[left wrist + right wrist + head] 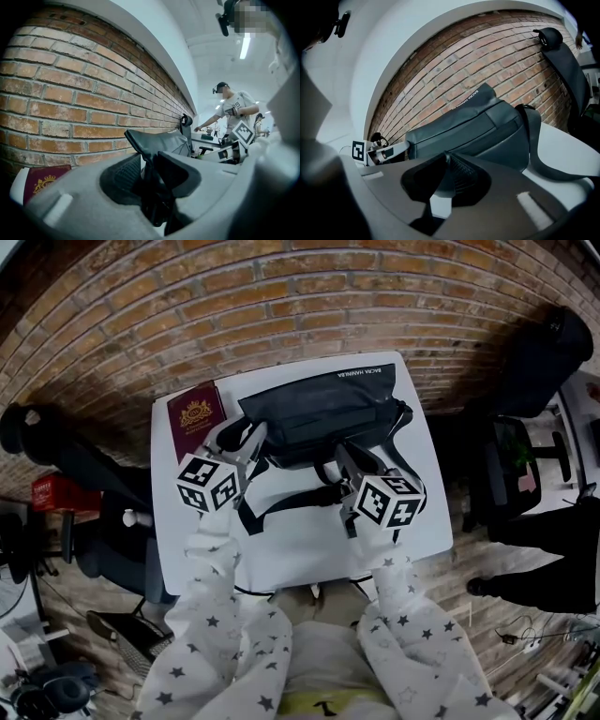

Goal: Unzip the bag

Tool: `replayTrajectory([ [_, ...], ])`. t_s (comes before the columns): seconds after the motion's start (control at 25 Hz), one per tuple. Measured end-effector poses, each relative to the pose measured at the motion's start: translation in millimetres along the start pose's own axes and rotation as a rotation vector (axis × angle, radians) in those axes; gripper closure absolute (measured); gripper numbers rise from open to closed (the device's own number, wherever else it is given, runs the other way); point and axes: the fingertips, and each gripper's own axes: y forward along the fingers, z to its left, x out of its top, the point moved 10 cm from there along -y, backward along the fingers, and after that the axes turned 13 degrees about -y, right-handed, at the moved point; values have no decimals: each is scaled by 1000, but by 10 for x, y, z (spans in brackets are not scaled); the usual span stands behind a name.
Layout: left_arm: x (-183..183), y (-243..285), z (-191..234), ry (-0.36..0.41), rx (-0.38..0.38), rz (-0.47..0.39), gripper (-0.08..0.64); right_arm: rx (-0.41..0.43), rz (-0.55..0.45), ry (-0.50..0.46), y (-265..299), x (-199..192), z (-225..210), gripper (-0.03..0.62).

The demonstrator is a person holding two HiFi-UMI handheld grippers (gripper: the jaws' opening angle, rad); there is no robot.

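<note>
Clamping one end of the bag (323, 409) on the counter (309, 559), the left tool (248, 435) anchors it. The right tool (345, 454) is pinched together at its near edge, nothing visibly caught. If that fabric slips, the bag would likely drag along instead of opening.

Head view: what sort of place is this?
Probably an office or lab: a white table holding the bag stands against a brick wall, with office chairs beside it.
</note>
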Motion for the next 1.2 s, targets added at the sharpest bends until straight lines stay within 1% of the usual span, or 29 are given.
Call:
replayTrajectory([
  [0.2,-7,5,-12,-5,9,-5,448,-7,0,-4,-31,27,-67,551],
  [0.48,-8,0,-27,-7,36,-11,448,-32,-13,-3,-85,83,-230,551],
  [0.68,-17,-2,-46,-4,59,-18,448,-33,-12,-10,-105,90,-298,551],
  [0.88,-19,-5,-67,-2,78,-22,448,-62,-31,12,-172,120,-434,549],
  [1.2,-61,-15,-62,-18,108,-44,448,-103,-47,20,-280,168,-665,549],
])
